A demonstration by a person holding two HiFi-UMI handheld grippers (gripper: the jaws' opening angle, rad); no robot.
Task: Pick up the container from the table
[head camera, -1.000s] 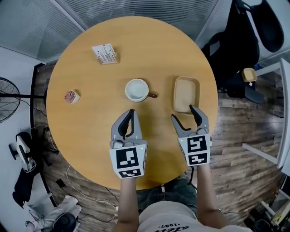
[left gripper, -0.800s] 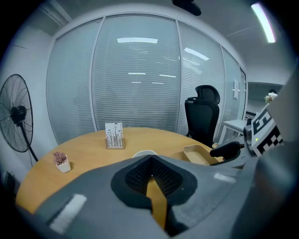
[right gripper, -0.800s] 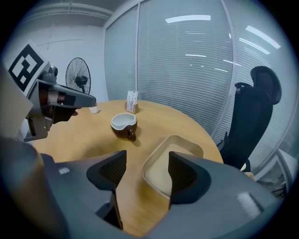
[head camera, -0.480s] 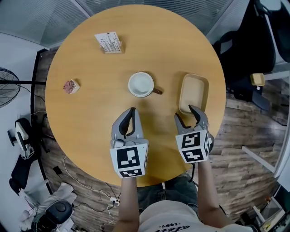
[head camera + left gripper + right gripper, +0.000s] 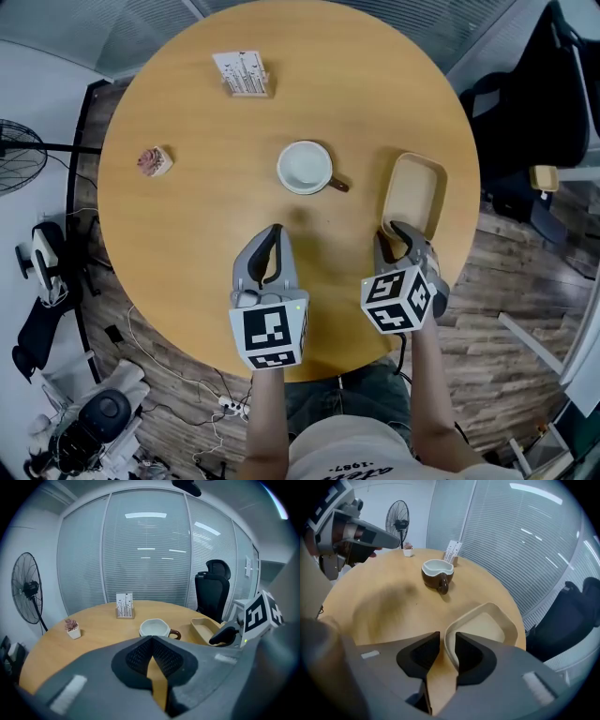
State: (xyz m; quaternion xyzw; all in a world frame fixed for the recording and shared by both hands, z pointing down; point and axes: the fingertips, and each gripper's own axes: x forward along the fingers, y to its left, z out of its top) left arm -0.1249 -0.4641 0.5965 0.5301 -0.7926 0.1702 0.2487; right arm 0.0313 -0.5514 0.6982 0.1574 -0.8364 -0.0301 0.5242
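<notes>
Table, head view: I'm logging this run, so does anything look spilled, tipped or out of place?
Nothing stands out. The cup, card holder and small plant pot stand upright; the container lies flat near the table edge, nothing spilled.

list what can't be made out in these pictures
- Print on the card stand: too small in every view.
- Container, near corner: in the head view, covered by the right gripper, whose jaws have just been closing with the rim between them.
- Small potted plant: too small to tell its kind.
- Table under the left gripper, jaws together: hidden in the head view.
</notes>
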